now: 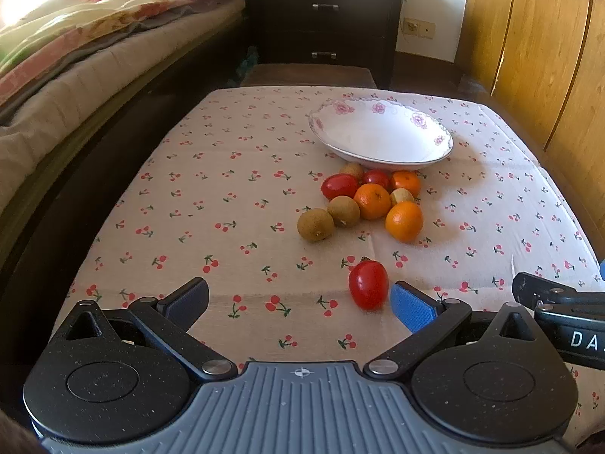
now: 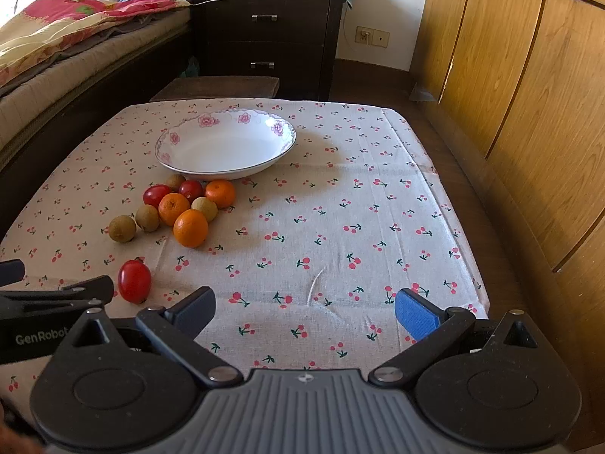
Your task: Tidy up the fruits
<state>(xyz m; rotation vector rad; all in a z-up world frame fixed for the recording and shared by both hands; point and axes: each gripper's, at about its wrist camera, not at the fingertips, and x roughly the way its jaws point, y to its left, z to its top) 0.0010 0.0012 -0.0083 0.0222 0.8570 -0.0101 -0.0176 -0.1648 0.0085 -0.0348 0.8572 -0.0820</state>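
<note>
A white bowl (image 1: 382, 136) (image 2: 227, 143) with pink flowers on its rim stands empty at the far side of the cherry-print tablecloth (image 1: 227, 196) (image 2: 340, 219). In front of it lies a cluster of fruit: three oranges (image 1: 372, 200) (image 2: 190, 227), several brown kiwis (image 1: 315, 224) (image 2: 122, 228) and two red tomatoes (image 1: 339, 185) (image 2: 155, 195). One more tomato (image 1: 368, 283) (image 2: 134, 280) lies alone nearer to me, just left of the left gripper's blue pad. My left gripper (image 1: 298, 302) is open above the cloth with nothing in it. My right gripper (image 2: 304, 312) is open too, over bare cloth right of the fruit.
A bed (image 1: 75, 56) with a flowered quilt runs along the left. A dark chest of drawers (image 1: 325, 22) and a low stool (image 1: 310, 75) stand behind the table. A wooden wardrobe (image 2: 529, 94) lines the right side. The table's right edge is close to it.
</note>
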